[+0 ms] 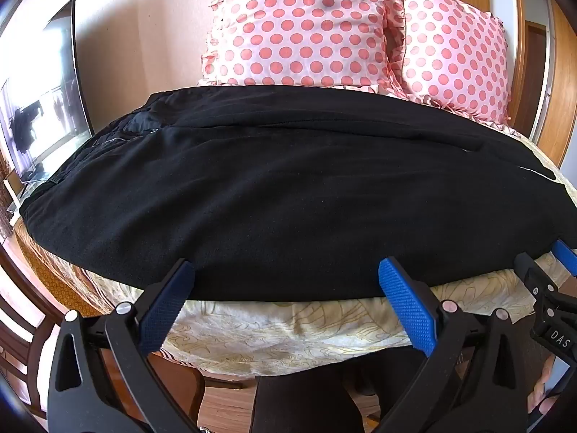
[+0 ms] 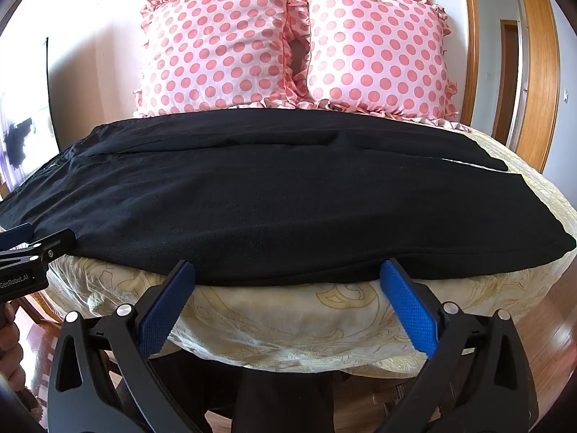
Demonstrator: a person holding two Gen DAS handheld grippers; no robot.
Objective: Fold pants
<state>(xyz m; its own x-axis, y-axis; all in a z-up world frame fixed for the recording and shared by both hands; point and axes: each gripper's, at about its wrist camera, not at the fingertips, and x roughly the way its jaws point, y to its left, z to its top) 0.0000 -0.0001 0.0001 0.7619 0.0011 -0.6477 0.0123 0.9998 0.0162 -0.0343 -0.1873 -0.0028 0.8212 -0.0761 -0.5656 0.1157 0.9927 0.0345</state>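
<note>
The black pants (image 1: 288,187) lie flat across the bed (image 1: 288,321), their long axis running left to right in front of me, waistband toward my left and leg ends toward my right, with the spotted pillows (image 2: 288,47) beyond; my left gripper (image 1: 286,281) is spread wide, holding nothing, its tips at the near long edge of the cloth; my right gripper (image 2: 288,281) is equally wide and empty at the same edge, further toward the legs; each is about as near as the other; I judge the coming move a pinch of this near edge by both, then a carry away from me toward the far edge, across the short axis
</note>
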